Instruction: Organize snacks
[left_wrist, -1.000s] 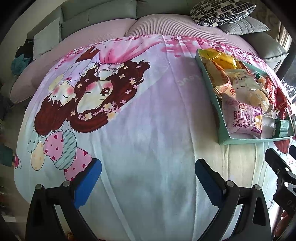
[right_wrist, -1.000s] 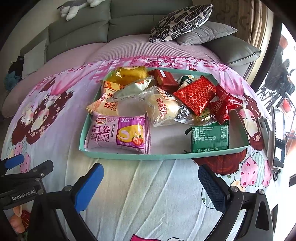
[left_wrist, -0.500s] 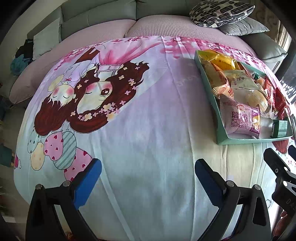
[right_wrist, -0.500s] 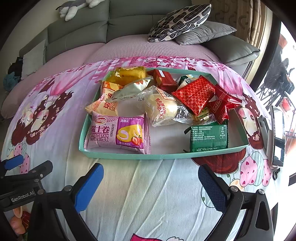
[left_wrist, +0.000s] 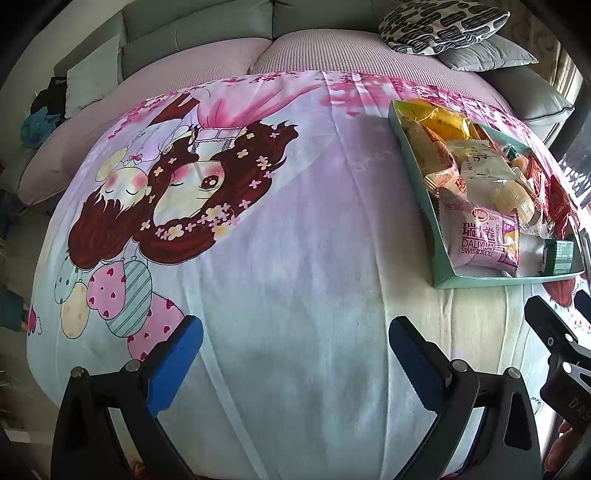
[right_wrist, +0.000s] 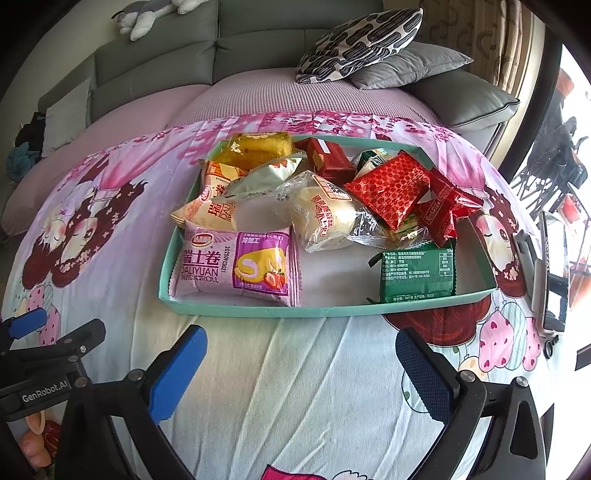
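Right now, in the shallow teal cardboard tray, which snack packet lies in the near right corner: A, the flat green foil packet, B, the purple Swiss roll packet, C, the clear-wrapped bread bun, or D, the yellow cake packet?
A: the flat green foil packet lies against the shallow teal cardboard tray's near rim at the right; the purple Swiss roll packet takes the near left.

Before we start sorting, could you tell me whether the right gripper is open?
Open: the right gripper's blue fingers stand wide apart over the blanket, holding nothing.

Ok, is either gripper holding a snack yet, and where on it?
Nothing is held. The left gripper and right gripper are both open over the printed bedsheet, short of the teal tray.
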